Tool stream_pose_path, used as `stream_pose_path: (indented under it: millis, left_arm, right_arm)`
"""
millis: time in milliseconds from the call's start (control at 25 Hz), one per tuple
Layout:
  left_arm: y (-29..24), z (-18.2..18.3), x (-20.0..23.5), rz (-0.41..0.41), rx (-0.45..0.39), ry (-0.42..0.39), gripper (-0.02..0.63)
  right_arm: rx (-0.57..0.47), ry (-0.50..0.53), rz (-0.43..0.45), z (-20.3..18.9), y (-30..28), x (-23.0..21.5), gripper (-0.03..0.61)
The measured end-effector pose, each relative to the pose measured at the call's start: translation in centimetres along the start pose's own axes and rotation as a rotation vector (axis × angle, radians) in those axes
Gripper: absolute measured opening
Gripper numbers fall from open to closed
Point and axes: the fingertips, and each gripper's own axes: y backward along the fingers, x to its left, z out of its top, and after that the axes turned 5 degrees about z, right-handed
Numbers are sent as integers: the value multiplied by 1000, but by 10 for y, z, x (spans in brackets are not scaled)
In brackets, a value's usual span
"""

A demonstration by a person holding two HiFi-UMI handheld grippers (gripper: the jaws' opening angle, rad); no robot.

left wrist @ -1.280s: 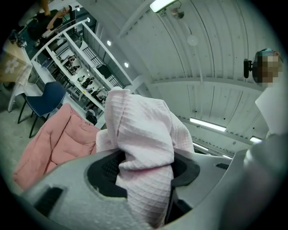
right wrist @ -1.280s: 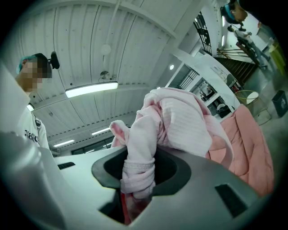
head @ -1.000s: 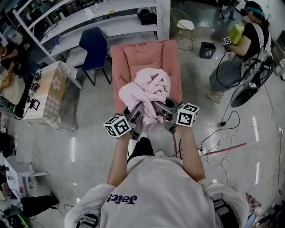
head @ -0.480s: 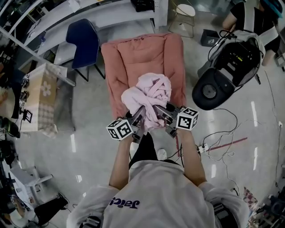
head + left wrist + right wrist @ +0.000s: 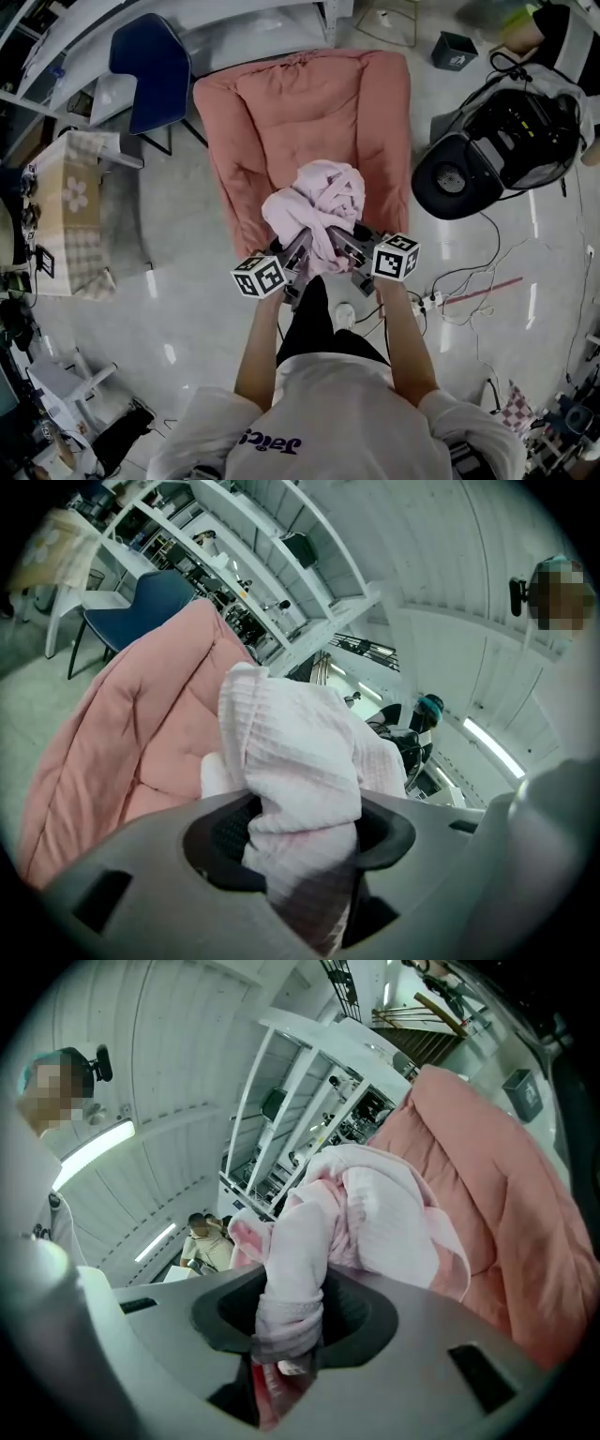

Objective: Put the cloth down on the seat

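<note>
A bundled pale pink cloth [image 5: 314, 204] hangs over the front part of the salmon-pink padded seat [image 5: 281, 103]. My left gripper [image 5: 295, 255] is shut on a thick fold of the cloth [image 5: 291, 771], and my right gripper [image 5: 342, 248] is shut on a narrower bunched fold [image 5: 295, 1269]. Both grippers sit side by side at the near edge of the seat, just under the bundle. The seat [image 5: 103, 733] shows behind the cloth on the left of the left gripper view. In the right gripper view the seat [image 5: 506, 1176] fills the right side.
A dark blue chair [image 5: 155, 66] stands left of the seat, and a small table with a patterned cloth [image 5: 70, 211] is further left. A black round machine [image 5: 497, 155] sits on the floor to the right, with cables [image 5: 469, 281] trailing near it. White shelving [image 5: 234, 19] runs behind.
The seat now fills more of the head view and sits lower, so I have come closer. The cloth stays gripped by both grippers. The person at the right has bent out of view.
</note>
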Motion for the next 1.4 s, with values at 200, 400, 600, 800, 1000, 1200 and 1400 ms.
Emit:
stream_pose_path:
  millis: [200, 400, 600, 800, 1000, 1200, 1400]
  left_arm:
    - [-33, 1, 46, 36, 47, 18, 224]
    - [-59, -11, 84, 74, 101, 43, 221]
    - [-82, -34, 111, 100, 150, 54, 213]
    - [-99, -48, 137, 129, 173, 82, 212]
    - [-107, -71, 147, 155, 176, 109, 212]
    - [-120, -91, 173, 187, 200, 122, 209]
    - [-128, -110, 204, 240, 237, 133, 209]
  right_arm:
    - [38, -44, -53, -6, -30, -49, 132]
    - [78, -93, -101, -21, -48, -92, 132]
    - [86, -124, -150, -42, -52, -130, 132]
    - [94, -160, -184, -57, -60, -161, 132]
    - [123, -170, -208, -75, -52, -180, 132]
    - [157, -183, -238, -96, -59, -210, 132]
    - [200, -208, -281, -122, -70, -238, 132]
